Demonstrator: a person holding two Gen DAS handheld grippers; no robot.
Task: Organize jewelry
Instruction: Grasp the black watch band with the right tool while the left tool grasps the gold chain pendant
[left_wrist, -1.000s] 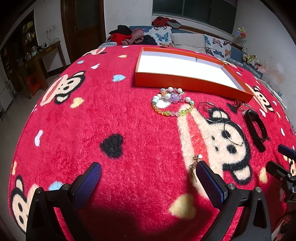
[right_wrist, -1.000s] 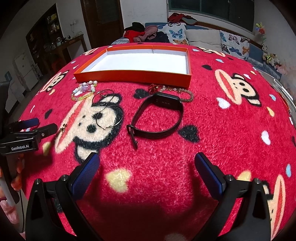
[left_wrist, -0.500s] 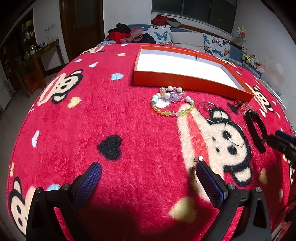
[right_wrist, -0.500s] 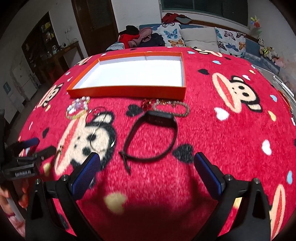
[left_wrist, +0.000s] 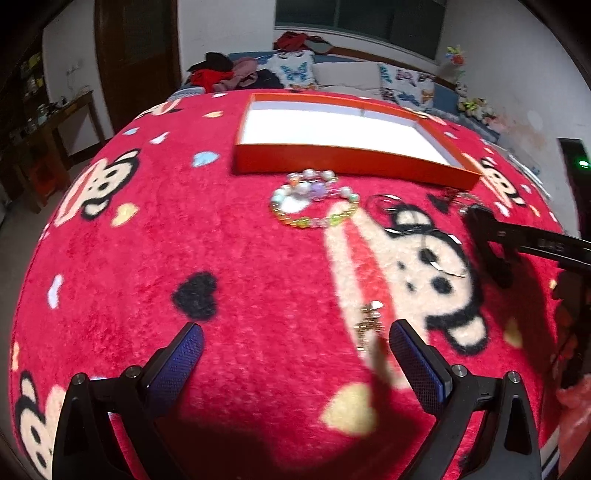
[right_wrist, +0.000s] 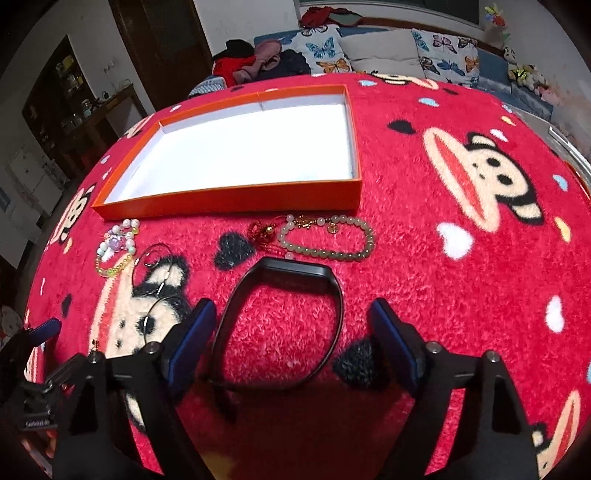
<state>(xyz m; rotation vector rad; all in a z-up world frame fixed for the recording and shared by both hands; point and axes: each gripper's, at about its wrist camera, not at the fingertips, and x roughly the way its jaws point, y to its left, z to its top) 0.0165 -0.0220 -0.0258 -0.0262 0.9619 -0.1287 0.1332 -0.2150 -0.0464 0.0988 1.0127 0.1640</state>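
A black wristband (right_wrist: 295, 271) lies on the red blanket, and my right gripper (right_wrist: 291, 317) straddles it, one finger on each side. Its jaws are closing; the blue pads (right_wrist: 384, 325) stand a little apart from the band. My left gripper (left_wrist: 295, 339) is open above the blanket with nothing between its fingers. A small gold earring (left_wrist: 369, 325) lies just inside its right finger. The empty orange tray (right_wrist: 229, 205) with a white floor sits beyond the jewelry. The left wrist view shows the right gripper (left_wrist: 535, 243) reaching in over the band.
A green bead bracelet (right_wrist: 328, 236) with a red knot charm (right_wrist: 262, 230) lies between band and tray. Colourful bead bracelets (right_wrist: 118, 243) and thin hoop earrings (right_wrist: 155, 266) lie to the left. Pillows and clothes are piled behind the blanket.
My right gripper has moved forward until the wristband lies between its fingers, and its jaws have narrowed. In the left wrist view it has slid in from the right. The left gripper stayed put.
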